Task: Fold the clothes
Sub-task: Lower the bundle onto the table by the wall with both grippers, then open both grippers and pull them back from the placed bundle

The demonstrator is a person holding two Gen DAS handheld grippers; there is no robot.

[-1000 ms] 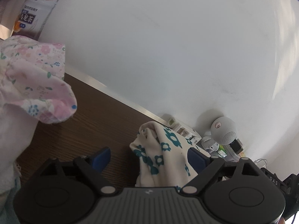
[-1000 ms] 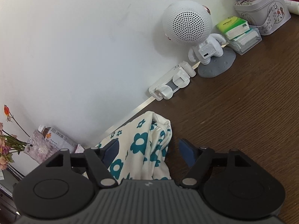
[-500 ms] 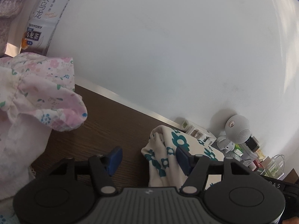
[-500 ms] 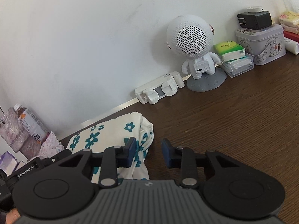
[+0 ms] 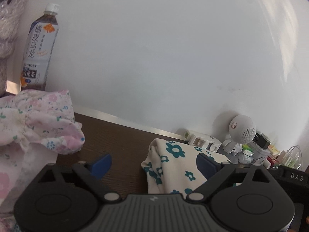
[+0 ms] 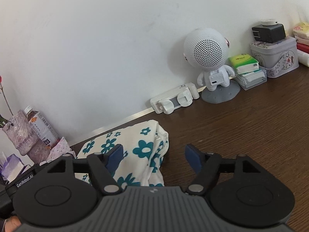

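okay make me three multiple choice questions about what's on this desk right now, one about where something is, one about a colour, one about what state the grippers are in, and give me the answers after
1. Where does the tea bottle stand?
A. By the wall behind the pink floral garment
B. Beside the astronaut speaker
C. On the tin

2. What colour are the flowers on the cream folded cloth?
A. Red
B. Teal
C. Yellow

3. How are the two grippers?
A. Both clamped on cloth
B. One open, one shut
C. Both open, holding nothing

Answers: 1 A, the bottle rises just behind the pink garment at the wall. 2 B, the print is teal on cream. 3 C, the left gripper and the right gripper each show pads spread wide with nothing pinched between them.
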